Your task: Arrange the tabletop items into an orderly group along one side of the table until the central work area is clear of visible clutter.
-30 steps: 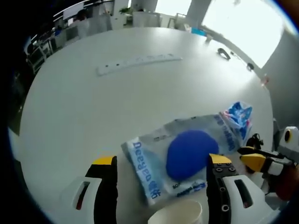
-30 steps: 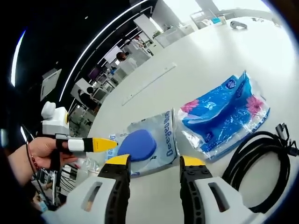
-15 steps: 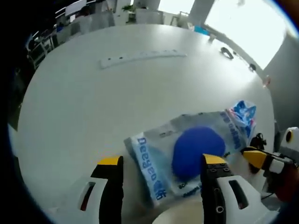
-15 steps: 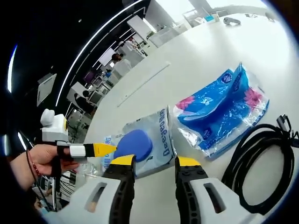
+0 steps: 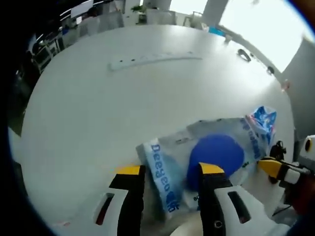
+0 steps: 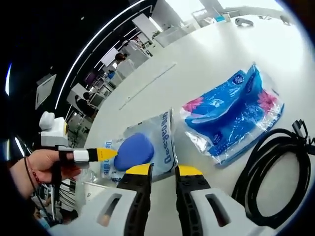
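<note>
Straddling the near edge of the clear packet [image 5: 197, 157] with my left gripper [image 5: 170, 170], jaws narrowed, not yet pinching. Packet lies flat on the bench [image 5: 88, 98], long axis running right. Right gripper [image 6: 163, 170] nearly closed, empty, packet just ahead.

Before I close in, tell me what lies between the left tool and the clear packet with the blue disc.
Nothing visible does. In the left gripper view the left tool sits right at the packet, its tips over the near printed edge. The right tool pokes in beside the packet's far end, and the blue bag lies beyond, off the path.
</note>
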